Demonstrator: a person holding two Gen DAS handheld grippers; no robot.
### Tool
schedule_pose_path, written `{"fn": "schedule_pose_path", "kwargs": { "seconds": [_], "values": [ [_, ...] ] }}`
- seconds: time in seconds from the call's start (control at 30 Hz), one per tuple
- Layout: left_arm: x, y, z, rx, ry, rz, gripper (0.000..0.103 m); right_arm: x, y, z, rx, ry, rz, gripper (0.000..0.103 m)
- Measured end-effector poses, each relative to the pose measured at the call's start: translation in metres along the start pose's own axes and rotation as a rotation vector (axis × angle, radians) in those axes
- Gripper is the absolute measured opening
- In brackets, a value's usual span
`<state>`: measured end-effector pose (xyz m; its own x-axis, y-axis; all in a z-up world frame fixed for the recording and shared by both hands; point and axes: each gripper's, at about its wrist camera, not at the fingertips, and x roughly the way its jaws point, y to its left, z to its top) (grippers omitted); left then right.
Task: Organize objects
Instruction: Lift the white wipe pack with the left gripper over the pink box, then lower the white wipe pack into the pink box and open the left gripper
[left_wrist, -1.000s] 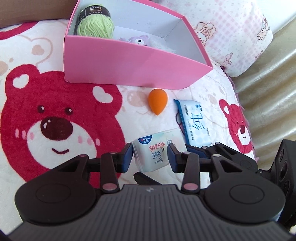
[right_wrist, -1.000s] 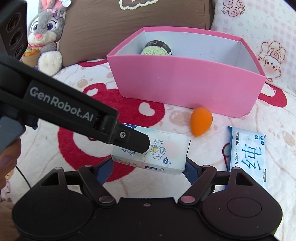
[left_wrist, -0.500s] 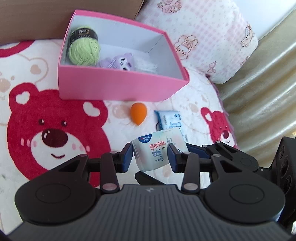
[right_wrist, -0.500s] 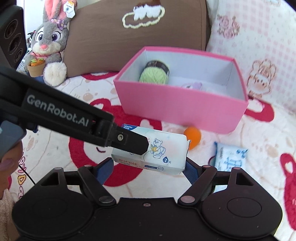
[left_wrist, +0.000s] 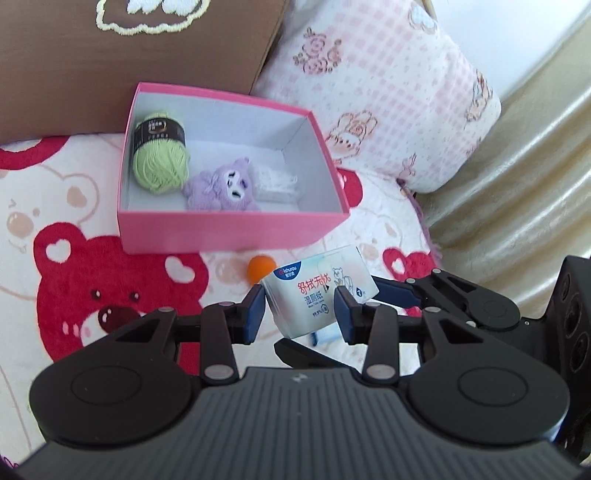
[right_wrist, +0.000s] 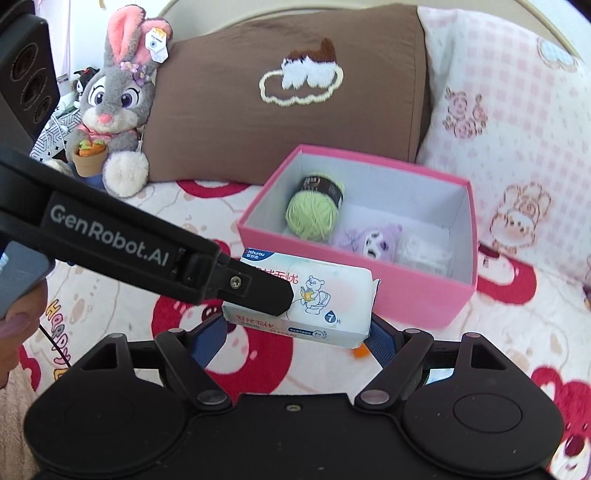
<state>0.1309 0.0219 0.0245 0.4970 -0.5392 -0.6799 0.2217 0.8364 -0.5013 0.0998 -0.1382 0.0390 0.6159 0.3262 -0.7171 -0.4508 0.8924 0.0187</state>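
Observation:
A white wet-wipes pack (left_wrist: 317, 291) (right_wrist: 306, 299) is held in the air in front of the pink box (left_wrist: 229, 232) (right_wrist: 417, 299). My left gripper (left_wrist: 299, 310) and my right gripper (right_wrist: 295, 336) are both shut on the pack, gripping it from two sides. The left gripper's finger (right_wrist: 240, 284) crosses over the pack in the right wrist view. The box holds a green yarn ball (left_wrist: 159, 158) (right_wrist: 314, 214), a purple plush (left_wrist: 225, 184) (right_wrist: 369, 240) and a clear white packet (left_wrist: 277, 184). An orange sponge egg (left_wrist: 260, 267) lies on the blanket below the pack.
The red bear blanket (left_wrist: 92, 288) covers the bed. A brown pillow (right_wrist: 295, 85), a pink checked pillow (left_wrist: 388, 92) and a grey rabbit plush (right_wrist: 114, 99) stand behind the box. A beige curtain (left_wrist: 517, 184) hangs at the right.
Both grippers have lifted the wipes pack higher above the blanket; the box's inside now shows from above. The blue wipes pack on the blanket is now almost hidden behind the held pack.

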Motion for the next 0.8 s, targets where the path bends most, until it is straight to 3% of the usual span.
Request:
{"fn": "schedule_pose_path", "kwargs": {
  "seconds": [0.37,0.47,0.6,0.73,0.8],
  "values": [
    [0.002,-0.007,0.064,-0.048,-0.033,-0.019,0.039,-0.008,-0.034,0.052,-0.045,-0.123,0.033,0.085],
    [0.01,-0.006,0.081,-0.068,-0.033,-0.023,0.039,-0.004,-0.051,0.069,-0.024,-0.111,0.068,0.085],
    [0.024,-0.005,0.101,-0.088,-0.039,-0.026,0.039,0.016,-0.071,0.083,0.006,-0.064,0.052,0.077],
    [0.047,-0.004,0.119,-0.08,-0.027,0.025,0.039,0.04,-0.088,0.09,0.021,-0.024,0.032,0.061],
    [0.059,0.0,0.13,-0.083,-0.02,0.03,0.039,0.049,-0.095,0.094,0.018,-0.02,0.023,0.058]
  ]
}}
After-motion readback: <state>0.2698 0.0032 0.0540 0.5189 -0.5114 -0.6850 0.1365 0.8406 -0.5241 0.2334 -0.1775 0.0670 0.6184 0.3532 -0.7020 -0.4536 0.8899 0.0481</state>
